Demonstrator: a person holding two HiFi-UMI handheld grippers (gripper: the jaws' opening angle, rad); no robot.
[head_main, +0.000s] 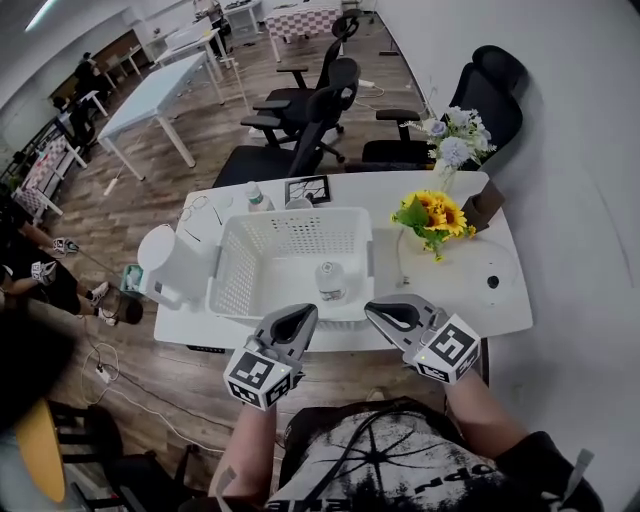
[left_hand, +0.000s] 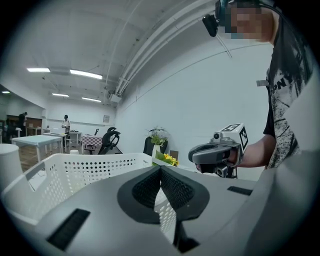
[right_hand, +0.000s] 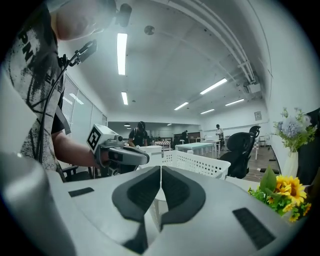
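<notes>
Your left tongs (head_main: 304, 313) and right tongs (head_main: 376, 308), both pressed together and empty, hover by the white perforated plastic basket (head_main: 233, 268); spread them before grabbing anything.

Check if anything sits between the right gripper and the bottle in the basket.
Only the basket, its near wall: the bottle stands just inside it, and the right gripper, jaws together, is outside that wall at the front edge of the table. Nothing else visible lies between them.

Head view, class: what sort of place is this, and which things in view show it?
Probably an open-plan office or lab: black swivel chairs behind the white table, more desks across a wood floor, and ceiling strip lights.
</notes>
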